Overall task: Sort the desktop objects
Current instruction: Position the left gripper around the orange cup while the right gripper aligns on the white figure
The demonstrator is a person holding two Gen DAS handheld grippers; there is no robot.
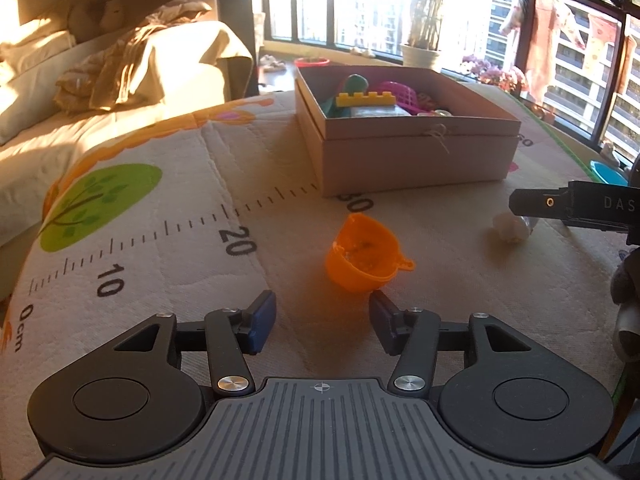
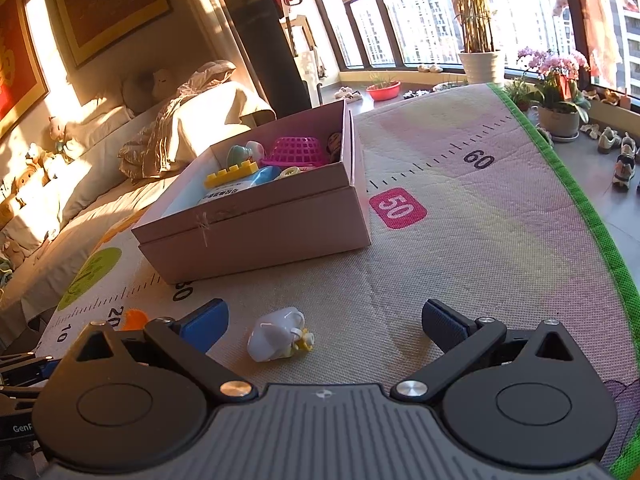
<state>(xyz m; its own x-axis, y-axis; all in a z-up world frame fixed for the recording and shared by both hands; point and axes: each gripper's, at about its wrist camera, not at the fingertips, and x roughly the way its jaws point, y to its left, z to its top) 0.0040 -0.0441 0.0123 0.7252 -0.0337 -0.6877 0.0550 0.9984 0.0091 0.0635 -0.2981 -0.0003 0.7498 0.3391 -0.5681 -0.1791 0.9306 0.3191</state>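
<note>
Jaws apart and empty on our left gripper (image 1: 323, 322): left wrist view lists one orange plastic half-shell cup (image 1: 363, 254) lying tilted on the printed ruler mat (image 1: 160, 216), just ahead of the fingertips and slightly toward the right finger, untouched. Beyond it stands the open pink cardboard box (image 1: 416, 152) of toys. Right wrist view: our right gripper (image 2: 325, 322) has jaws wide apart, empty; a small white plastic toy with yellow trim (image 2: 280, 338) lies between the fingers, nearer the left one.
</note>
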